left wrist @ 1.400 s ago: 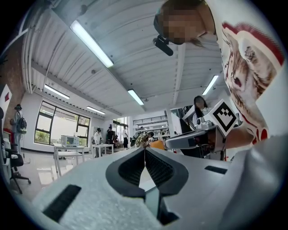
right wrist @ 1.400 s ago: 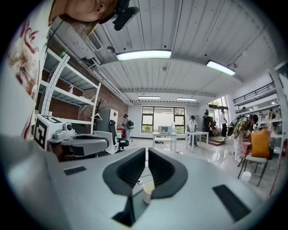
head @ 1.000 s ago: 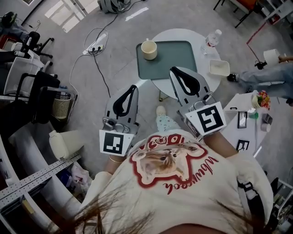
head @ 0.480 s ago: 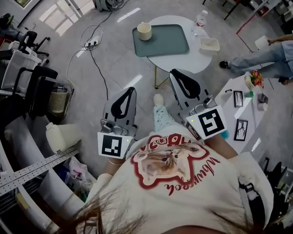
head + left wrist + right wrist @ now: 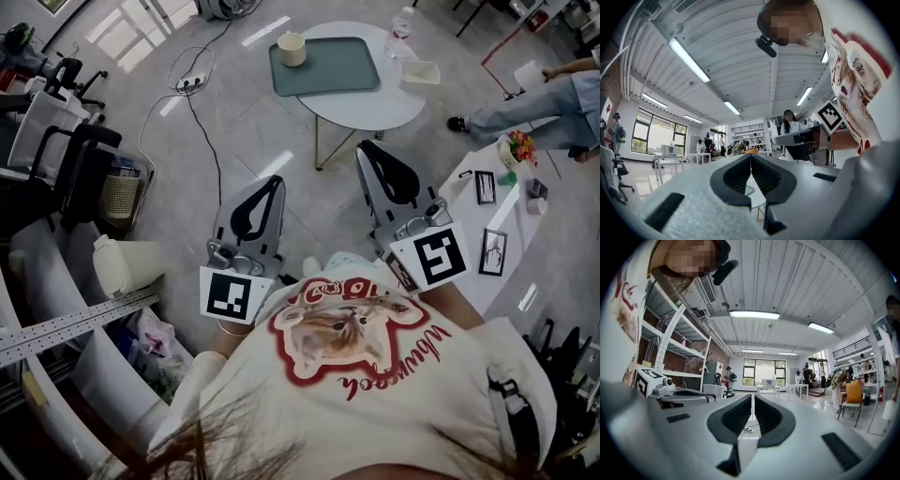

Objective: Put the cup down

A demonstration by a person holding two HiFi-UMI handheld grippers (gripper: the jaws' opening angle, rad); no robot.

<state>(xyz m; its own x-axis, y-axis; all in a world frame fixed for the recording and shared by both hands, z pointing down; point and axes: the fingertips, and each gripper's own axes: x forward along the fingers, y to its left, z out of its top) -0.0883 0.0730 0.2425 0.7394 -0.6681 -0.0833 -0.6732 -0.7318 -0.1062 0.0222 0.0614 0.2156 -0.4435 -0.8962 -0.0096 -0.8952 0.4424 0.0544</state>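
Cup (image 5: 292, 49) stood at a corner of the tray (image 5: 342, 67) on the table (image 5: 367, 108), well apart from both grippers, so the set-down looked done. Left gripper (image 5: 273, 181) and right gripper (image 5: 367, 148) were clenched on nothing, held near the torso, probably idle. Cup sat upright, long axis vertical, mouth up.

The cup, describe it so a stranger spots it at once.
On the round white table at the head view's top lies a grey-green rectangular tray. The cream cylindrical cup stands at its left end, alone there; the clear bottle and white tub sit off it.
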